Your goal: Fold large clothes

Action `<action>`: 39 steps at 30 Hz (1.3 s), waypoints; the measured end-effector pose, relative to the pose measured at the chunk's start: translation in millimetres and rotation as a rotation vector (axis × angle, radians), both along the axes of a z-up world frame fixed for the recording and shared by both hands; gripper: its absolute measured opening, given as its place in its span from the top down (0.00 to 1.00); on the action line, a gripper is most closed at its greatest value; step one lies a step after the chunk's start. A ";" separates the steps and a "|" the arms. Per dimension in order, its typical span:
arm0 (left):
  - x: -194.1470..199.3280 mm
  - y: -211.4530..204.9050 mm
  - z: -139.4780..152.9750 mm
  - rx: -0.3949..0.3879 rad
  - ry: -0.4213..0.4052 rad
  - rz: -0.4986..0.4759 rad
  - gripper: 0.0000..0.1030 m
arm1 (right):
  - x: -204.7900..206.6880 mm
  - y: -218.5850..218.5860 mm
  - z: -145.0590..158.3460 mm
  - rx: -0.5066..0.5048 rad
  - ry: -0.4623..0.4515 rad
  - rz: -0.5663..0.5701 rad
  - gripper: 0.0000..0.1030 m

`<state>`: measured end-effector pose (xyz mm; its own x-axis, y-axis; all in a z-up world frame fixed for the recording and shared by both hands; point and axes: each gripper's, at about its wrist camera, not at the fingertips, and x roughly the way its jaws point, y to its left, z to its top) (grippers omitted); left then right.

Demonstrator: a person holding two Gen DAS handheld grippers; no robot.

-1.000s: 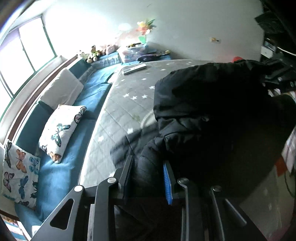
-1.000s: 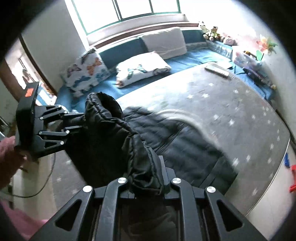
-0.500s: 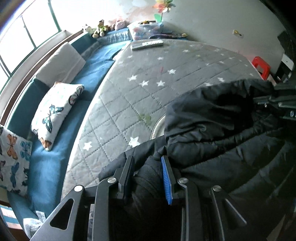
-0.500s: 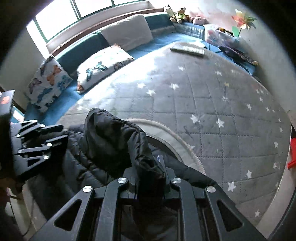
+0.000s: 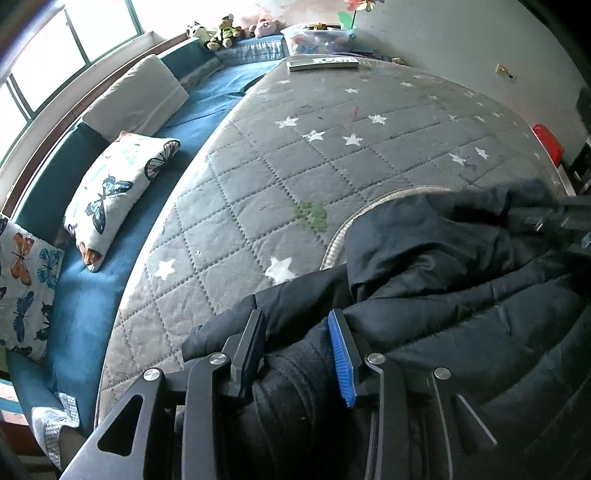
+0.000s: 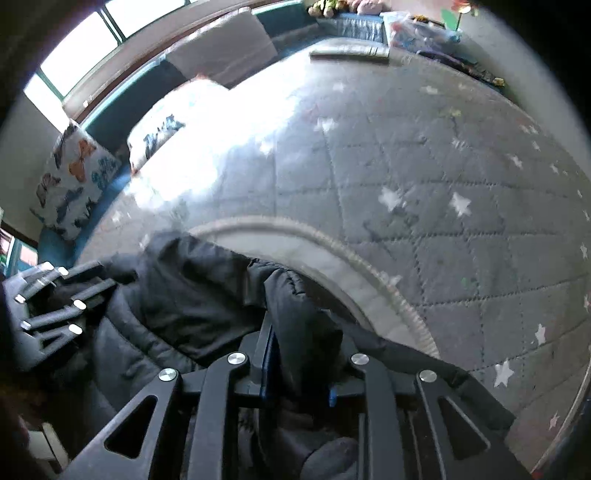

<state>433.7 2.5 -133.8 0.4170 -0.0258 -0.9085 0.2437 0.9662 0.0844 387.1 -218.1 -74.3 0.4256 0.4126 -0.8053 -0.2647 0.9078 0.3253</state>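
Observation:
A large black puffer jacket [image 5: 454,280] lies bunched at the near edge of a grey star-patterned quilted mattress [image 5: 332,155]. My left gripper [image 5: 297,345] is shut on a fold of the jacket's dark knit cuff, low over the mattress edge. My right gripper [image 6: 301,354] is shut on another bunched part of the jacket [image 6: 192,295]. The right gripper shows at the right edge of the left wrist view [image 5: 561,221]; the left gripper shows at the left of the right wrist view [image 6: 48,306]. The jacket's lower part is hidden under both grippers.
A blue bench [image 5: 92,295] with butterfly cushions [image 5: 114,192] and a white pillow [image 5: 136,96] runs along the window side. A remote [image 5: 323,63], plush toys [image 5: 221,31] and a clear box [image 5: 321,37] sit at the far end. A red stool [image 5: 548,144] stands at right.
Both grippers have come down with the jacket from held up in the air to the mattress's near edge; the jacket now rests bunched on the surface. The right view is motion-blurred.

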 end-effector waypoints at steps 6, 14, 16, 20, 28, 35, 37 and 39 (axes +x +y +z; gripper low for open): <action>-15.2 9.0 33.9 -0.083 -0.045 0.021 0.62 | -30.2 -30.5 47.7 0.061 -0.084 -0.035 0.73; -75.1 49.2 102.0 -0.147 -0.146 0.068 0.44 | -107.3 -44.7 76.6 -0.070 -0.211 0.007 0.73; -101.8 70.2 111.9 -0.151 -0.173 0.107 0.35 | -125.2 -43.1 70.9 -0.069 -0.215 0.045 0.73; -145.0 105.0 104.3 -0.165 -0.138 0.178 0.24 | -157.5 -30.2 51.5 -0.123 -0.215 0.096 0.73; -151.1 143.1 56.2 -0.404 0.010 0.296 0.27 | -157.1 -41.2 23.1 -0.121 -0.154 0.035 0.73; -120.2 123.5 55.1 -0.404 -0.024 0.274 0.44 | -143.7 -50.8 9.1 -0.112 -0.155 -0.015 0.73; -111.5 118.1 55.1 -0.385 -0.030 0.266 0.44 | -142.6 -54.5 5.6 -0.102 -0.158 -0.040 0.73; -99.2 109.8 49.0 -0.332 -0.016 0.270 0.44 | -140.9 -57.3 -0.4 -0.092 -0.169 -0.053 0.73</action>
